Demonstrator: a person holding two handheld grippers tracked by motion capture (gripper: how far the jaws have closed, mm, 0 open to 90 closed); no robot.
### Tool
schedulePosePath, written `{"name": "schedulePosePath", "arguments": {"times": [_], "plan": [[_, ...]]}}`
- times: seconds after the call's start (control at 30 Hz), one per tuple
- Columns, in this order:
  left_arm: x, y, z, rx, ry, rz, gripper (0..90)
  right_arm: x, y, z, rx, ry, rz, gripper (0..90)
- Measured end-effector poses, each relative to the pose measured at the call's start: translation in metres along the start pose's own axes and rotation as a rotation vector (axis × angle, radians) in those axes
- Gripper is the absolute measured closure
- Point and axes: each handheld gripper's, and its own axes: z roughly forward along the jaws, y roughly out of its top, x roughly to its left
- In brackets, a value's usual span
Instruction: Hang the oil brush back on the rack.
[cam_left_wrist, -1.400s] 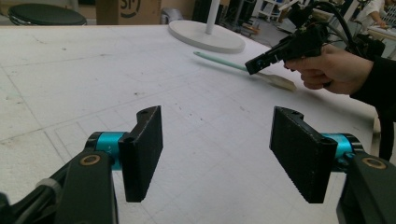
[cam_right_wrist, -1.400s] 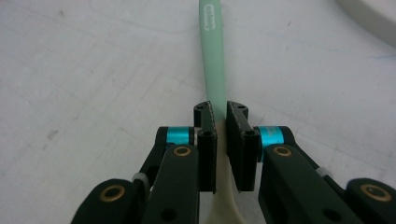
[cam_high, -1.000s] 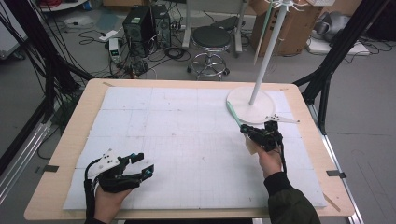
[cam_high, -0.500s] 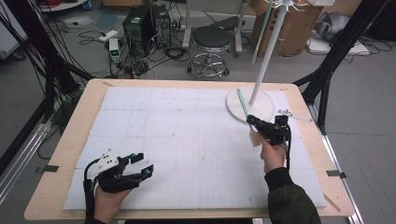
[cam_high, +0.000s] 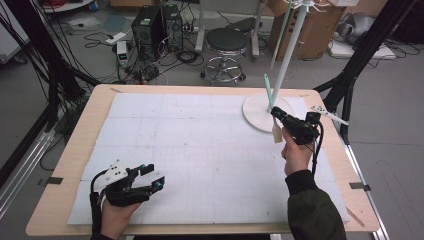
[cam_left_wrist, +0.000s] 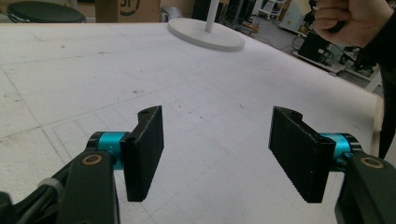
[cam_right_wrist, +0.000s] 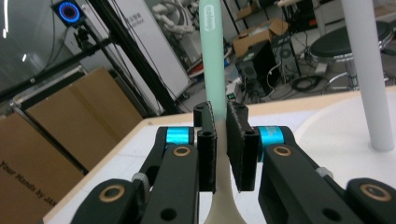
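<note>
Item: mint-handled spatula (cam_right_wrist: 215, 56), clamped upright between the fingers of the right gripper (cam_high: 278, 118), held above the desk (cam_high: 210, 150) beside the white stand (cam_high: 286, 60). Left gripper (cam_high: 150, 176): fingers wide, empty, resting near the desk's front. Risk: the narrow handle may pivot or slip, or strike the stand's pole.

- The picture's top edge is cutting off the green handle (cam_right_wrist: 215, 51) of the spatula.
- The fingers (cam_right_wrist: 207, 144) are hiding its middle.
- The bottom edge is cropping its cream blade.
</note>
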Motion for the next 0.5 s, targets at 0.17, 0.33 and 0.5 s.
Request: {"name": "schedulePosePath", "arguments": {"times": [0.17,0.33,0.5], "plan": [[0.0,0.0,0.0,0.0,0.0,-0.003,36.2,0.001,0.006,-0.001,-0.03,0.004,0.007,83.3],[0.0,0.0,0.0,0.002,0.002,-0.002,36.2,0.003,0.012,-0.004,-0.066,0.008,-0.014,83.3],[0.0,0.0,0.0,0.002,0.002,-0.001,36.2,0.01,0.02,-0.004,-0.097,0.006,-0.052,83.3]]}}
